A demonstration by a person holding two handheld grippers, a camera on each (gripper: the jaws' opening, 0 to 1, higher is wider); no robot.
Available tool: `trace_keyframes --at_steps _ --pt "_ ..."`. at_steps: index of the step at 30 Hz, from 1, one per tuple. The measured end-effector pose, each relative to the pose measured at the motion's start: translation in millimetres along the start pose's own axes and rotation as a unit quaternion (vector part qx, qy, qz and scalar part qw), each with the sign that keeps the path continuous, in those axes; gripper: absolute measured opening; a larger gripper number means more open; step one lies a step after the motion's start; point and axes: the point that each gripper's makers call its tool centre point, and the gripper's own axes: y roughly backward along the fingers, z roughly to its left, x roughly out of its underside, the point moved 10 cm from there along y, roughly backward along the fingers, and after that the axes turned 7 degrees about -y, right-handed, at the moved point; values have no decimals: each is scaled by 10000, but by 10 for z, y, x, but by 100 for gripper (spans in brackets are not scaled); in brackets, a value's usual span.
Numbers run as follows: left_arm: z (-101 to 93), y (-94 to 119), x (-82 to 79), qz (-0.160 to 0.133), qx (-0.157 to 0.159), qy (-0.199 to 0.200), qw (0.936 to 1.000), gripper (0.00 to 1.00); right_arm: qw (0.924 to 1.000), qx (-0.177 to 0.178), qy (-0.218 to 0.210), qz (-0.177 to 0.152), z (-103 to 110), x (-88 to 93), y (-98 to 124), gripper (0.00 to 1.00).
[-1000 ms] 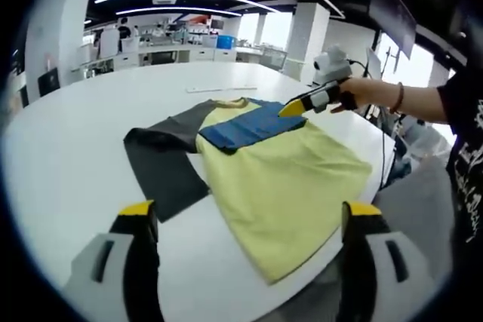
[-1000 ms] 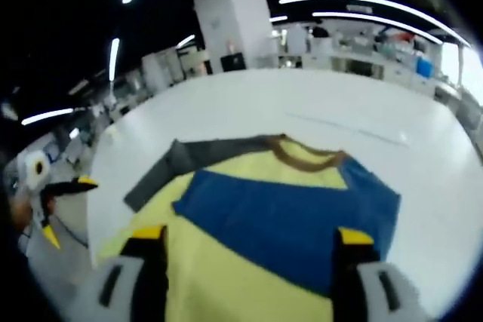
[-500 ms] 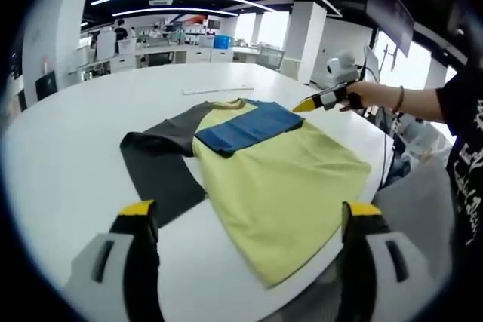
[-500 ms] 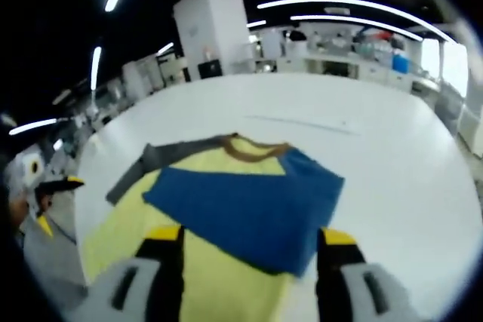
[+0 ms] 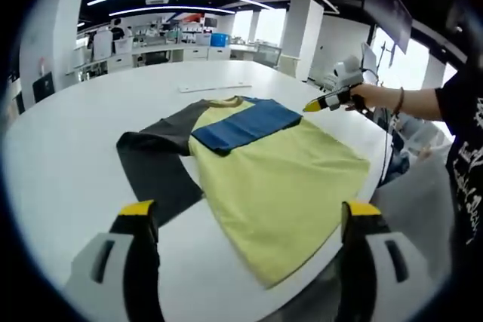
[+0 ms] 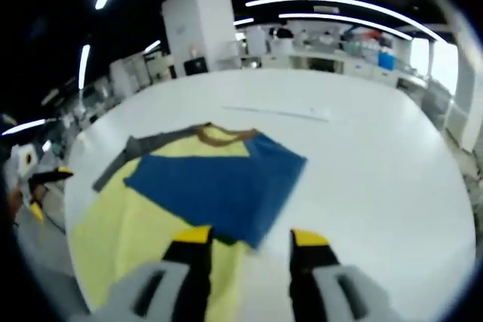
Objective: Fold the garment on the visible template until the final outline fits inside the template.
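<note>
— Where were my two grippers just then?

— I had the left gripper (image 5: 245,216) held above the near edge of the table (image 5: 68,148), its jaws spread wide and holding nothing. Between them I saw the yellow hem of the shirt (image 5: 283,182). The right gripper (image 6: 245,239) was over the far side of the shirt (image 6: 128,220), jaws partly spread with a gap between the yellow tips, nothing pinched. From the left gripper view I also saw that right gripper (image 5: 321,102) in the person's hand (image 5: 366,96), held just past the shirt's far edge; whether it touched the cloth I could not tell.

— And the shirt itself?

— It lay flat on the white table. The body was yellow, with a brown collar (image 6: 223,136). A blue sleeve (image 6: 215,186) was folded in across the chest. The dark grey sleeve (image 5: 155,160) lay spread out to the side, flat on the table.

— Anything beyond it?

— A thin white strip (image 5: 215,88) lay on the table past the collar, apart from the shirt. I could not make out any template outline under the cloth.
</note>
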Motion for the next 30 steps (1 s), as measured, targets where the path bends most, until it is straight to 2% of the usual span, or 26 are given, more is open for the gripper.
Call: trace_keyframes --at_steps 7,12,22,24,30 --pt "21 -4 -14 -88 11 45 10000 98 9998 65 114 133 -98 105 18 20" --pt "31 -6 -10 -60 13 -10 10000 98 9995 59 141 266 -109 191 -50 17" --pt "-54 -41 -57 -16 53 -20 10000 98 9997 -69 155 201 -70 177 -187 11" --pt "19 -32 -23 5 51 -34 10000 97 9997 -98 137 173 -66 169 -214 8" --pt "40 -21 4 24 22 -10 10000 97 9995 -95 150 264 -50 178 -276 3"
